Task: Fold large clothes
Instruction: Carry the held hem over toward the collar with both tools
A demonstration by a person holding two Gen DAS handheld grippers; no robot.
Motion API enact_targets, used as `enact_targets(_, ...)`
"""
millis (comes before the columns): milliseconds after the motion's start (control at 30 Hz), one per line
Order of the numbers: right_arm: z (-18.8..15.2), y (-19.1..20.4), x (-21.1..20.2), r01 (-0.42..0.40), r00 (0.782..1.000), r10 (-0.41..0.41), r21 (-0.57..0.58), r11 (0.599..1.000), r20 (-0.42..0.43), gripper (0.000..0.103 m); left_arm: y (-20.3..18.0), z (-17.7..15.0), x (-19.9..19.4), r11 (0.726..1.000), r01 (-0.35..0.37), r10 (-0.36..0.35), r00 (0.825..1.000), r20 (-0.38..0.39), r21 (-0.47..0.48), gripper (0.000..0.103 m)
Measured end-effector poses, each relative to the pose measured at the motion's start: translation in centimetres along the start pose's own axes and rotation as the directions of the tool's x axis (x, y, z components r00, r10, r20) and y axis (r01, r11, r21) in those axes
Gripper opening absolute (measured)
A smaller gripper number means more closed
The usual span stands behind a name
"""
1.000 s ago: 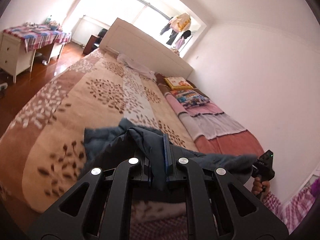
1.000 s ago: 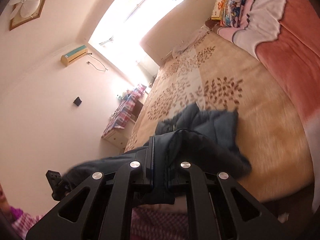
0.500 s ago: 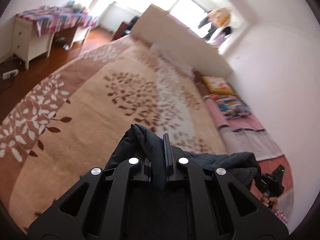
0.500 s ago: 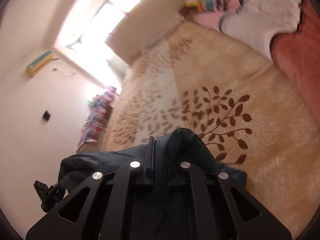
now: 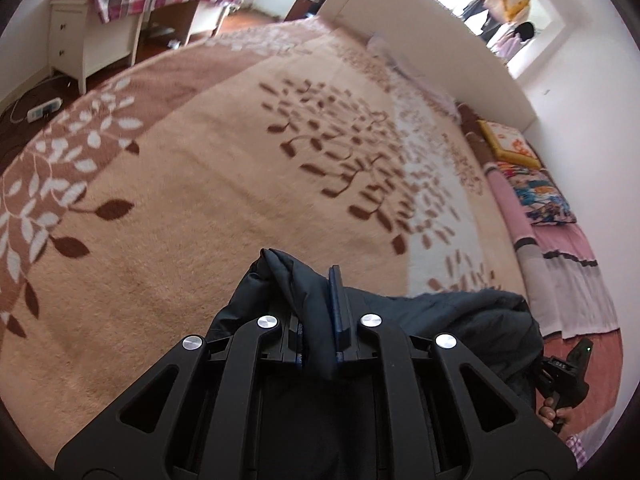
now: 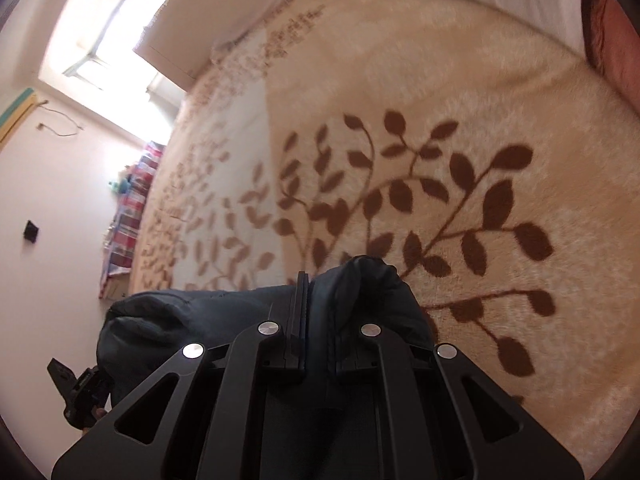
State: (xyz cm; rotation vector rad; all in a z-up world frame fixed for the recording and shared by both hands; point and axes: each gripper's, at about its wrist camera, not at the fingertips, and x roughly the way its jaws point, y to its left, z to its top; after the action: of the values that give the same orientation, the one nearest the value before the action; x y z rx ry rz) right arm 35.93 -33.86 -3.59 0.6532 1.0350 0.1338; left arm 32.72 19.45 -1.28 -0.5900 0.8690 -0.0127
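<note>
A dark blue-grey garment (image 5: 460, 320) hangs stretched between my two grippers over the bed. My left gripper (image 5: 318, 304) is shut on one bunched edge of it. My right gripper (image 6: 316, 308) is shut on the other edge of the garment (image 6: 192, 316). The right gripper also shows at the lower right of the left wrist view (image 5: 568, 380). The left gripper shows at the lower left of the right wrist view (image 6: 80, 392). The lower part of the garment is hidden behind the gripper bodies.
A beige blanket with a brown leaf pattern (image 5: 240, 168) covers the bed. Pink and red bedding and pillows (image 5: 560, 248) lie along the right side by the white wall. A white headboard (image 5: 420, 28) stands at the far end. A desk with a checked cloth (image 5: 120, 8) stands left.
Both grippers have moved forward and down over the blanket with the garment in them. The garment, which lay partly on the bed a second ago, is now lifted and bunched close to the fingers.
</note>
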Motion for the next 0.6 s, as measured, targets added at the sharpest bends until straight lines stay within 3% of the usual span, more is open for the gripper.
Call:
enact_targets(133,0.2,-0.8,0.7,-0.022,0.998,0.026,0.069,0.997,-0.052,0.016,0.0,0.1,0.3,0.999,-0.01,0.009,0.999,-0.032,-0.037,0.015)
enact_targets(233,0.6,-0.8,-0.6,-0.087,0.994,0.093,0.11,0.99,-0.053,0.03,-0.6,0.4,-0.9,0.999,0.005,-0.006,1.0,-0.025,-0.05,0.025)
enact_targets(367,0.9,-0.4,-3.2,-0.206,0.978,0.209,0.135,0.969,-0.01,0.076,-1.4,0.8,-3.1,0.996,0.056,-0.055,0.998,0.01,-0.068,0.041)
enact_targets(400,1.0,-0.2,-4.0,-0.212,0.977,0.212,0.13,0.969,0.018,0.083,-1.6,0.9,-3.5,0.996,0.059,-0.058,0.998,0.019,-0.067,0.043)
enact_targets(467,1.0,0.2,-6.0,-0.21,0.975,0.2,0.103,0.972,0.093,0.084,-2.2,0.9,-4.4,0.996,0.068,-0.066,0.997,0.042,-0.057,0.048)
enact_targets(567,0.5,0.7,-7.5,-0.194,0.975,0.184,0.075,0.978,0.123,0.084,-2.5,0.9,-5.6,0.998,0.043,-0.038,0.994,0.101,-0.045,0.055)
enact_targets(600,0.1,1.3,-7.7,-0.184,0.976,0.178,0.038,0.982,0.122,0.08,-2.4,0.9,-6.2,0.998,0.037,-0.031,0.99,0.138,-0.041,0.057)
